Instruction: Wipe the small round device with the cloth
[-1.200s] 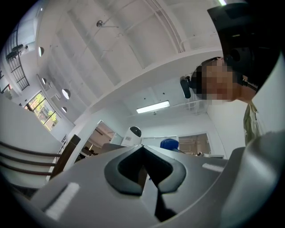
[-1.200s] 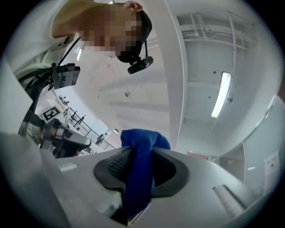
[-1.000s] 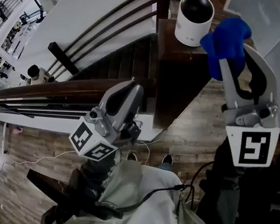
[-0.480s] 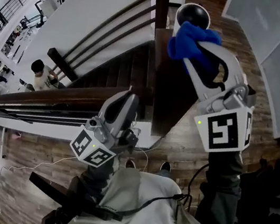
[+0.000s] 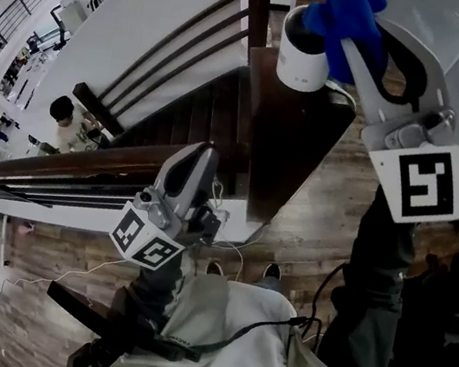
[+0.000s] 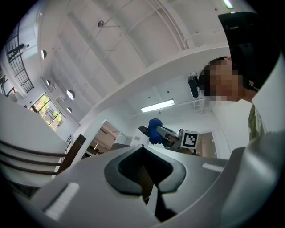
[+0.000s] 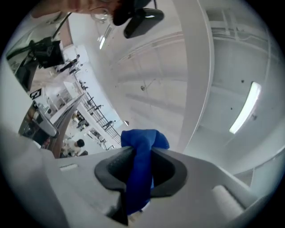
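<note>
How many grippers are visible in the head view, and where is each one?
2. The left gripper sits low at centre, empty. The right gripper is at top right, holding the blue cloth over the white round device.

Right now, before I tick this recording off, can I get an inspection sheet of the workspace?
Surface: dark wooden ledge at the stair top.
Job's things: small round device, white with a black dome, upright on the ledge; blue cloth against its top.
Clutter: nothing seen.
Grippers: right gripper shut on the cloth; left gripper shut, empty, held low.
Cables: white cable beside the device; thin white wire on the floor.
Surroundings: stair railing, wood floor, a person below.
</note>
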A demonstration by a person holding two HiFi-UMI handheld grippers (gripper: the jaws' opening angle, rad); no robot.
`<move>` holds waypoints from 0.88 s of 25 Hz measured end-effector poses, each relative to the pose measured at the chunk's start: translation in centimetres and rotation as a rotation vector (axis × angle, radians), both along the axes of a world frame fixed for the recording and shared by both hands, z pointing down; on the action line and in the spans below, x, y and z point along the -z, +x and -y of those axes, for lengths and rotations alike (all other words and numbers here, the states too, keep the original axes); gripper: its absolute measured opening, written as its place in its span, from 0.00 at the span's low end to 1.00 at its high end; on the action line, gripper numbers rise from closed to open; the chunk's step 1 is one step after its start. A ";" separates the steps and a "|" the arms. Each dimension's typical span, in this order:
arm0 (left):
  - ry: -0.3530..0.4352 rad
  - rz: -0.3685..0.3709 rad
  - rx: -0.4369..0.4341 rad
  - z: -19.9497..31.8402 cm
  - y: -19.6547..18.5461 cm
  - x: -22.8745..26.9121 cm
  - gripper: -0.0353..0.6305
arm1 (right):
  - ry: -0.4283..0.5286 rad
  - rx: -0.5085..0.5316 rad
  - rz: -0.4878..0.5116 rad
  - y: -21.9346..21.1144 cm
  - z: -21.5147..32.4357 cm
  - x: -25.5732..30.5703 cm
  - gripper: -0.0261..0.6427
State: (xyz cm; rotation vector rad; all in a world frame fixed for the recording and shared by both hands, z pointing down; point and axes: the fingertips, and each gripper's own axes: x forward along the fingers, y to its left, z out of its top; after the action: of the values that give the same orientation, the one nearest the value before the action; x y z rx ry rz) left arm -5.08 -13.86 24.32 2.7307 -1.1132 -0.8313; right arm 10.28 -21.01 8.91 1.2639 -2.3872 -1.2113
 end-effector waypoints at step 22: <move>-0.036 -0.025 0.026 -1.7 -1.7 -0.6 0.06 | -0.034 -0.081 -0.192 -2.2 1.5 3.2 0.18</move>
State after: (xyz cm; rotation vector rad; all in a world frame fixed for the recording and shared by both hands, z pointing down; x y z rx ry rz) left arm -6.78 -12.19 24.93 2.6744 -1.1496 -0.8384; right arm 8.08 -22.53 5.71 1.1658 -2.1903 -1.2042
